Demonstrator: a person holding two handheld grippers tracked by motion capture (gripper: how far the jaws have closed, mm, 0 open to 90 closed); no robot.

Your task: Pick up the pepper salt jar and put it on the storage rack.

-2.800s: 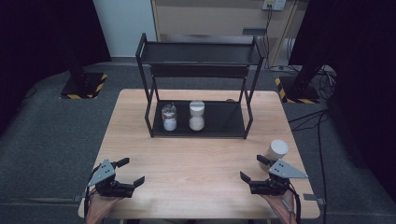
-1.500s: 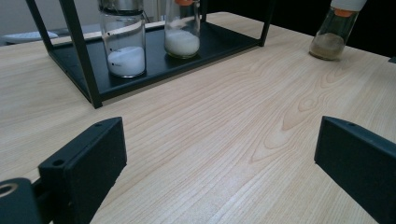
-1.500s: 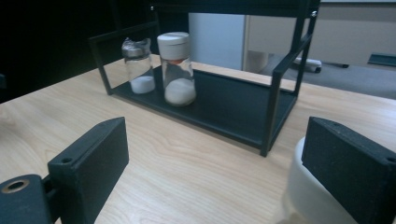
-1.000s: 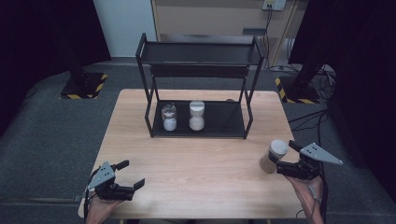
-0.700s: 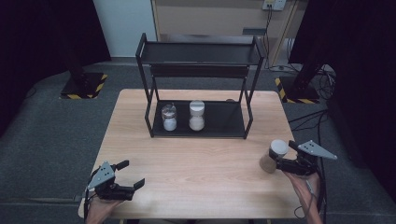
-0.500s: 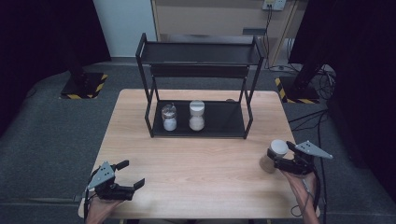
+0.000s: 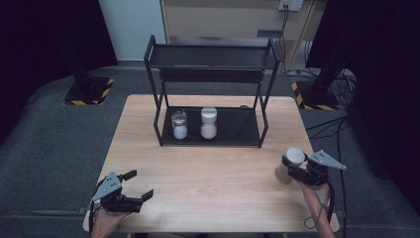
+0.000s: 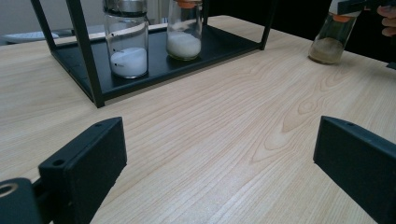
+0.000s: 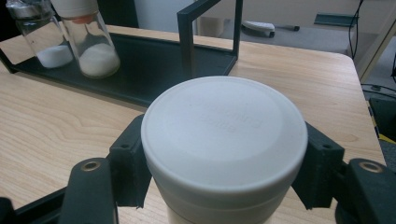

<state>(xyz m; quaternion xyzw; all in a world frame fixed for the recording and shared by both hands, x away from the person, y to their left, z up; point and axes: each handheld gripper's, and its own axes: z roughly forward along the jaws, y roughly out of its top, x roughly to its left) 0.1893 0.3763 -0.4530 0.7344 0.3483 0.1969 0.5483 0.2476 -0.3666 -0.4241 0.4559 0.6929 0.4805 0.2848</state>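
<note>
Item: white-capped jar [image 7: 294,157], glass, with a tan powder in its lower part. It stands near the right edge of the wooden table [image 7: 213,173], well apart from the black shelf rack [image 7: 210,94] and in front of its right end. In the left gripper view the same jar [image 8: 332,39] shows far off at upper right with an orange band under the cap; its top is cut off by the frame.

Hold: the right gripper [image 7: 293,166] has just been closing its jaws, and they now press on the jar from both sides just below the cap. In the right gripper view the white cap [image 9: 224,133] sits squarely between the two black jaws and hides the jar's body and the table beneath it; faint raised lettering on the cap cannot be read.

Other tool: the left gripper [image 7: 134,184] rests low over the table's near left corner, its jaws spread wide with bare wood between them.

Rack contents: on the lower shelf, a metal-lidded jar [image 7: 179,124] with white powder, and just to its right a second white-capped jar [image 7: 208,122] with white grains. Whether the two touch cannot be told. The upper shelf [image 7: 213,55] is seen edge-on, so its surface is hard to make out.
</note>
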